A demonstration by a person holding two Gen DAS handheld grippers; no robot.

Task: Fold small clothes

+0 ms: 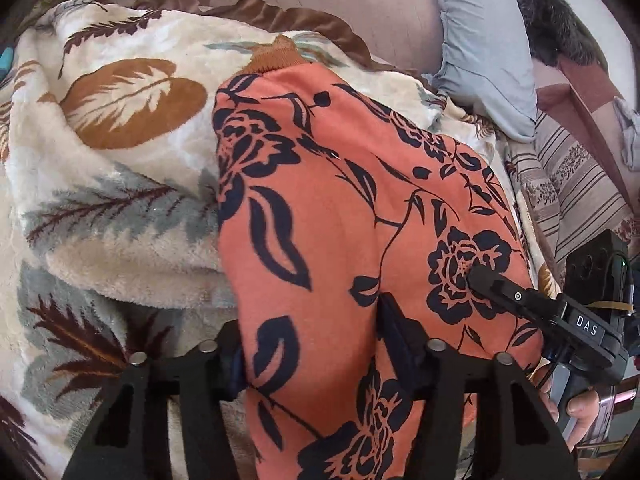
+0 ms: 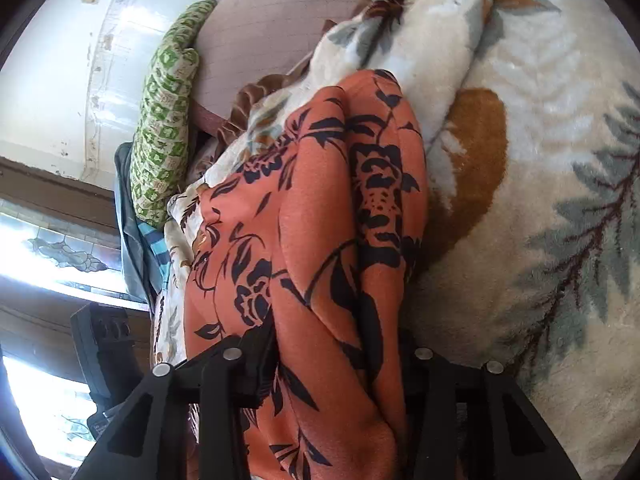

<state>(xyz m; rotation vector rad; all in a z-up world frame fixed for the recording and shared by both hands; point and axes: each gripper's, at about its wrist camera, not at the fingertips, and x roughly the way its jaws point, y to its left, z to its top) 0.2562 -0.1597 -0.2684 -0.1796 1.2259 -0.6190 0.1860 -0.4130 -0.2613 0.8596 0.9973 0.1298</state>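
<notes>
An orange garment [image 1: 352,216] printed with dark navy flowers and leaves lies on a plush cream blanket [image 1: 120,184] patterned with brown and grey-blue leaves. In the left wrist view it stretches from the lower edge up to a ribbed rust-coloured cuff or hem [image 1: 276,58] at its far end. The left gripper [image 1: 312,360] has the cloth bunched between its two black fingers, which press into it from either side, so it is clamped on the fabric.

Only this view shows the right gripper [image 1: 486,276] from outside: its black finger comes in from the right, its tip lying on a printed flower, and a hand [image 1: 576,408] grips its handle at the lower right edge. Whether that tip pinches the cloth cannot be told from here. This view also shows a pale blue pillow [image 1: 484,56], a dark furry item [image 1: 556,24] and a striped bedsheet [image 1: 576,184] at the right.

The right wrist view settles it: the garment [image 2: 320,240] runs as a thick folded ridge between the right gripper [image 2: 336,364] fingers, which are closed on it. Here alone appear a green patterned pillow [image 2: 164,132], a pale wall and a bright window [image 2: 60,248] at the left, and the blanket [image 2: 540,160] to the right.
</notes>
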